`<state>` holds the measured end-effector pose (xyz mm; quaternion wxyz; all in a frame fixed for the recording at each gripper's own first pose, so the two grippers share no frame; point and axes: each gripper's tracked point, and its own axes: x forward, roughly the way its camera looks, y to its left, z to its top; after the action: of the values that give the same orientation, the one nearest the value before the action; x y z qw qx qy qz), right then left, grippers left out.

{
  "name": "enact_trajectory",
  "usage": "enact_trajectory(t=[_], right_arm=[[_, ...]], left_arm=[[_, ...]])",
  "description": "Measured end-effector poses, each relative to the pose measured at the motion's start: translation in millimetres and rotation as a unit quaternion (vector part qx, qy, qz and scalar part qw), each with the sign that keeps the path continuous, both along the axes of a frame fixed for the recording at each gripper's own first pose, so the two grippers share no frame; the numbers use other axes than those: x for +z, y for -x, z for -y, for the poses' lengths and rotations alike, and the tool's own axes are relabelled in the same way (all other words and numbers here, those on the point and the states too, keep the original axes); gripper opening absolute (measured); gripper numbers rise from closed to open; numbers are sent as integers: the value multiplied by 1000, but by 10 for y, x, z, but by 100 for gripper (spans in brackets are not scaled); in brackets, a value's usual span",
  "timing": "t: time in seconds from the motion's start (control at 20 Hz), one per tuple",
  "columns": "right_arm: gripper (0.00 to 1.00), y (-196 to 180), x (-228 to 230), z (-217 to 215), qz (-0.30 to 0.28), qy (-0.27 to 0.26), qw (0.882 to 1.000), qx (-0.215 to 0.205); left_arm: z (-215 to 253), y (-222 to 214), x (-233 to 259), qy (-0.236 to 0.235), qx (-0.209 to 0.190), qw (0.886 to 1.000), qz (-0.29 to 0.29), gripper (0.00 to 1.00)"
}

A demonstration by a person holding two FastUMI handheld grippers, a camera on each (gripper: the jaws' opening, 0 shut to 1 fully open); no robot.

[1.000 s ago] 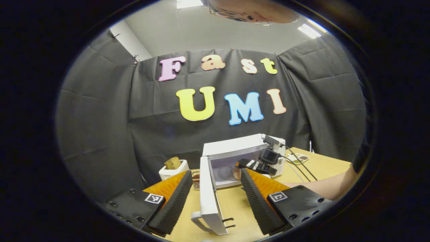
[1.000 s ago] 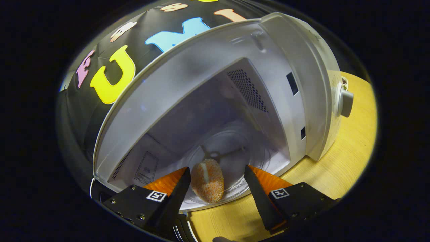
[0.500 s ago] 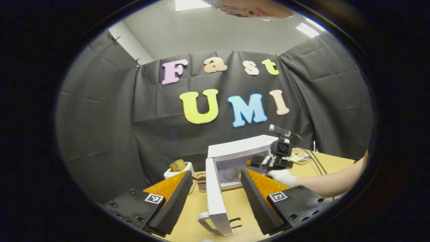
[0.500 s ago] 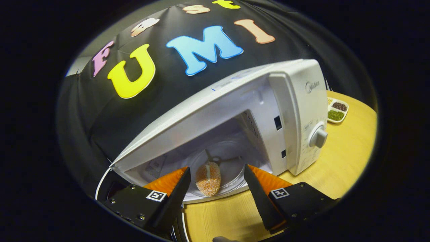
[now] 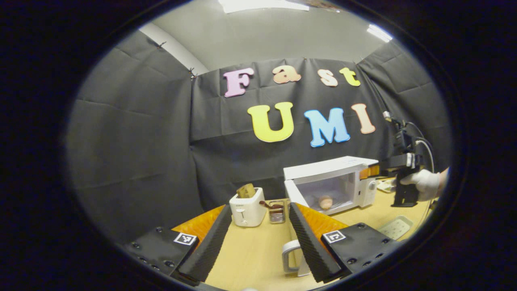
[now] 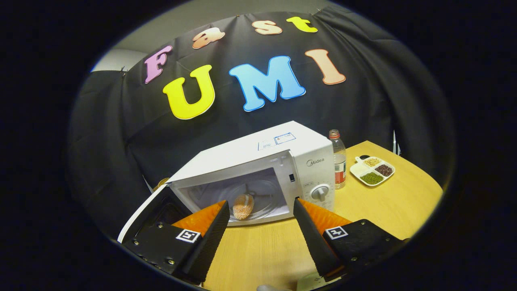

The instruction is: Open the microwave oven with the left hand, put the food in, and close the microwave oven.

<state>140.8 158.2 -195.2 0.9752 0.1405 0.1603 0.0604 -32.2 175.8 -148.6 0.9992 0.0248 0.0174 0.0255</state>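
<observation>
Black cloth (image 5: pixel 133 141) hangs around my booth, a grey ceiling (image 5: pixel 262 36) with bright light panels (image 5: pixel 258 5) above, and a wooden table (image 6: pixel 387 202) below.

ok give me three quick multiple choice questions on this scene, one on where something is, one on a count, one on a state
1. Where is the food?
A. on the microwave's turntable
B. in the toaster
C. in the right claw

2. How many compartments of the white tray hold something?
A. one
B. three
C. six

3. What state is the microwave door in?
A. shut
B. swung open
C. taken off

Answers:
1 A: it lies on the glass plate inside the microwave.
2 B: three separate fillings show, pale, dark and green.
3 B: the cavity is exposed, with the door hanging out to its side.
</observation>
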Motion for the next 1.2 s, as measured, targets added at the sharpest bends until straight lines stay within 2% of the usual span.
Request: enact_trajectory(t=[0.3,0.4,0.55,0.6,0.7,0.75,0.9,0.95,1.1,1.2], right_arm=[[96,702,189,182,57,82,994,47],[96,975,219,247,60,113,990,66],[96,1315,193,405,41,116,989,84],[96,1380,208,435,33,111,990,85],[96,1440,304,516,29,111,990,80],[96,1447,366,555,31,111,990,78],[96,1422,519,600,39,108,990,76],[96,1416,539,604,40,102,991,78],[96,1394,588,617,38,92,992,79],[96,1394,636,627,40,88,992,81]], left_arm=[[-351,-120,-403,16,40,999,-9,100],[-425,-188,-621,10,45,999,-15,95],[-407,-331,-981,23,44,998,-35,100],[-390,-364,-1100,23,45,998,-44,98],[-364,-353,-1328,25,45,997,-62,98],[-333,-331,-1375,28,42,997,-64,95],[-258,-250,-1417,37,37,996,-68,100],[-226,-229,-1442,39,35,996,-72,98],[-61,-178,-1490,39,21,996,-80,100],[40,-131,-1486,39,14,996,-79,94]])
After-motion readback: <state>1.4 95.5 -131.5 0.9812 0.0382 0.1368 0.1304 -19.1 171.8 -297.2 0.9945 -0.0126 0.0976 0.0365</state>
